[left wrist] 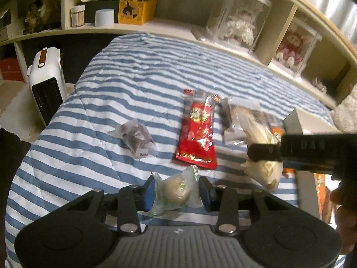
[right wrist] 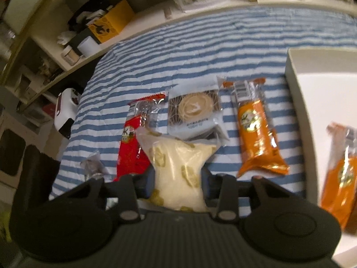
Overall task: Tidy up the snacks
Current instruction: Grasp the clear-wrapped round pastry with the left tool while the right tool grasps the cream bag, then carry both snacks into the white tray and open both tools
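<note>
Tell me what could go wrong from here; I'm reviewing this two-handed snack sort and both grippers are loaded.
1. The left gripper pinches a round snack in clear wrap mostly by loose film, so it might slip.
2. The right gripper squeezes the cream packet at its waist; contents may get crushed.
3. That packet hangs above the red packet and could snag it.

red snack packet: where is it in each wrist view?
Left wrist: red snack packet lies right of centre on the striped quilt, beyond the left gripper.
Right wrist: red snack packet sits left of centre, partly hidden behind the cream packet in the right gripper.
Shared landmark: yellow box on the shelf.
</note>
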Motion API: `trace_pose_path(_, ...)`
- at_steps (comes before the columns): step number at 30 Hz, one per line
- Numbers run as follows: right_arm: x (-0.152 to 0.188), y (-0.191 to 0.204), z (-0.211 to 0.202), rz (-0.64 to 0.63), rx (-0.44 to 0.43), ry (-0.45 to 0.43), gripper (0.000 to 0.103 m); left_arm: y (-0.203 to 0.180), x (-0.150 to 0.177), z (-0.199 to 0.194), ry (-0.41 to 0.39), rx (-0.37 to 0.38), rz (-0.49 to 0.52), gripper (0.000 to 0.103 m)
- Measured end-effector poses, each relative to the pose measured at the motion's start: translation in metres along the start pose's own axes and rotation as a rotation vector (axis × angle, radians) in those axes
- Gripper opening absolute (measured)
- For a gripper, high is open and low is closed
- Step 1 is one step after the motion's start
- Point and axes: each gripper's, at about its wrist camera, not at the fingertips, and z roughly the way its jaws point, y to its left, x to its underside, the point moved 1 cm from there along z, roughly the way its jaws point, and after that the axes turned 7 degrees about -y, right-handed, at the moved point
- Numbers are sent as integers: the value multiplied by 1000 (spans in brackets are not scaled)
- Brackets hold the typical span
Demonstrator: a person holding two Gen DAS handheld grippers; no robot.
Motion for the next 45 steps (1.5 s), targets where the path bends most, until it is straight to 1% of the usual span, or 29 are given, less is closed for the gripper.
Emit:
trace_pose_path(6, 5, -1, -26, -106, -10, -57, 46, -3, -4, -17, -35, 24, -12, 42)
trace_pose_path(10, 10, -9, -52, -183, -17, -106, 46, -9, -6, -28, -58, 39, -15, 42)
trace_pose_path(17, 14, -32, -98, -259, -4, -184, 46, -20, -7, -38, -83, 41, -14, 42)
trace_pose_path(20, 14, -43, -117, -283, 16, -218, 46, -28, -10, -44, -98, 57, -21, 42)
trace_pose_path(26, 12, -84, -157, -267, 54, -277, 46, -56, -17, -55, -141, 90, 18, 41)
trace_pose_path(33, 12, -141, -192, -209, 114, -337, 46, -100, -24, -52, -151, 150, 61, 41)
trace_pose_path(39, 14, -186, -209, -161, 153, -366, 46, -147, -25, -39, -139, 206, 95, 41)
trace_pose_path(45, 14, -213, -209, -105, 171, -374, 46, -188, -21, -27, -117, 241, 137, 41)
